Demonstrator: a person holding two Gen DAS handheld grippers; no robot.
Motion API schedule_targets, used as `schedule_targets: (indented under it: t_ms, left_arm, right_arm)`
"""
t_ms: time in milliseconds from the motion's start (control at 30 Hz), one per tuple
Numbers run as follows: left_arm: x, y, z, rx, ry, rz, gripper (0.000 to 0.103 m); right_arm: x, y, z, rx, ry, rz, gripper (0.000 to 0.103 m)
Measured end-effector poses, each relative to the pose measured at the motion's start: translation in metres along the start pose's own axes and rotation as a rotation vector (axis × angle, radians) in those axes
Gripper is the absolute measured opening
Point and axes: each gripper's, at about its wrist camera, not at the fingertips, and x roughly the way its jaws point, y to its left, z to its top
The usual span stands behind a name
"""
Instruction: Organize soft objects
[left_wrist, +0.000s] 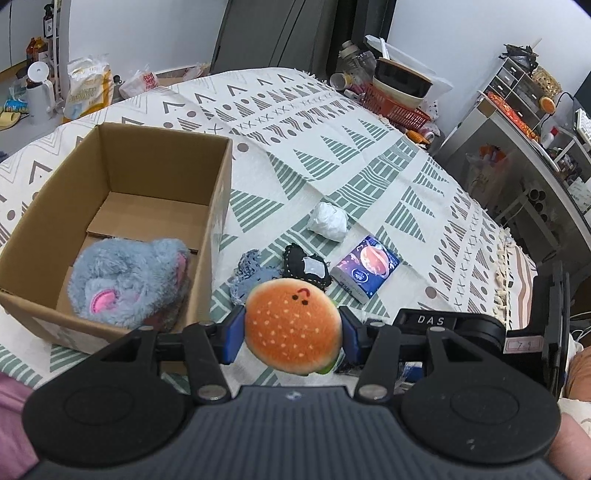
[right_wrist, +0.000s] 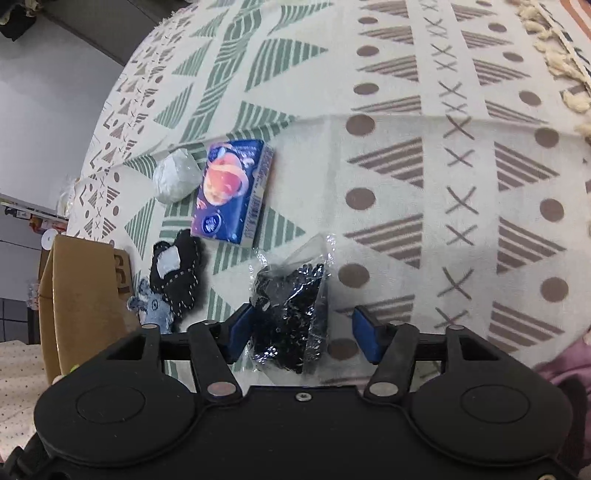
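Burger toy: a round orange plush hamburger (left_wrist: 292, 325) with pale seed dots, a stitched face and a green felt edge, squeezed between the blue pads of the left gripper (left_wrist: 292, 330), raised clear of the bedspread.
Step in hand: carrying the burger to the open brown cardboard box (left_wrist: 218, 206), which sits just left of and ahead of that gripper. I judge it best to lift over the near wall, release low, and let the plush drop into the bare floor beyond the toy already inside.
Box contents: a shaggy grey-blue plush (left_wrist: 129, 280) with pink ear patches fills the near corner.
Right gripper: the right gripper (right_wrist: 302, 328) stands apart over a crinkly clear bag of black fibrous stuff (right_wrist: 291, 317); one pad seems to touch it, the other is clear.
Ahead of the grippers: a black felt piece with white stitching (left_wrist: 306, 271), a frayed blue knitted scrap (left_wrist: 251, 273), a glossy purple tissue pack (left_wrist: 365, 267), a crumpled white wad (left_wrist: 328, 221).
Surface: a woven cream bedspread (left_wrist: 369, 158) with green triangles and tassels.
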Motion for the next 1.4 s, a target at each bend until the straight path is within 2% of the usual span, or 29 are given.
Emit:
schedule_targets:
  t_ms: [33, 200, 767, 1100, 1267, 1400]
  left_arm:
    - [0.001, 0.000, 0.000, 0.001, 0.002, 0.002, 0.052]
    - [0.001, 0.001, 0.001, 0.003, 0.001, 0.009, 0.052]
    - [-0.045, 0.005, 0.017, 0.019, -0.106, 0.007, 0.052]
    - [-0.060, 0.041, 0.043, -0.025, -0.123, 0.016, 0.052]
    - [-0.063, 0.064, 0.052, -0.056, -0.132, 0.044, 0.052]
    - [-0.063, 0.084, 0.060, -0.088, -0.121, 0.031, 0.052]
  right_arm:
    - [0.000, 0.001, 0.000, -0.007, -0.006, 0.017, 0.035]
    - [-0.007, 0.010, -0.004, -0.057, -0.020, 0.036, 0.031]
    - [-0.066, 0.032, -0.022, -0.177, -0.170, 0.119, 0.030]
    - [-0.089, 0.068, -0.029, -0.277, -0.236, 0.155, 0.030]
    - [-0.089, 0.090, -0.036, -0.318, -0.243, 0.174, 0.030]
    - [-0.084, 0.104, -0.041, -0.344, -0.237, 0.175, 0.030]
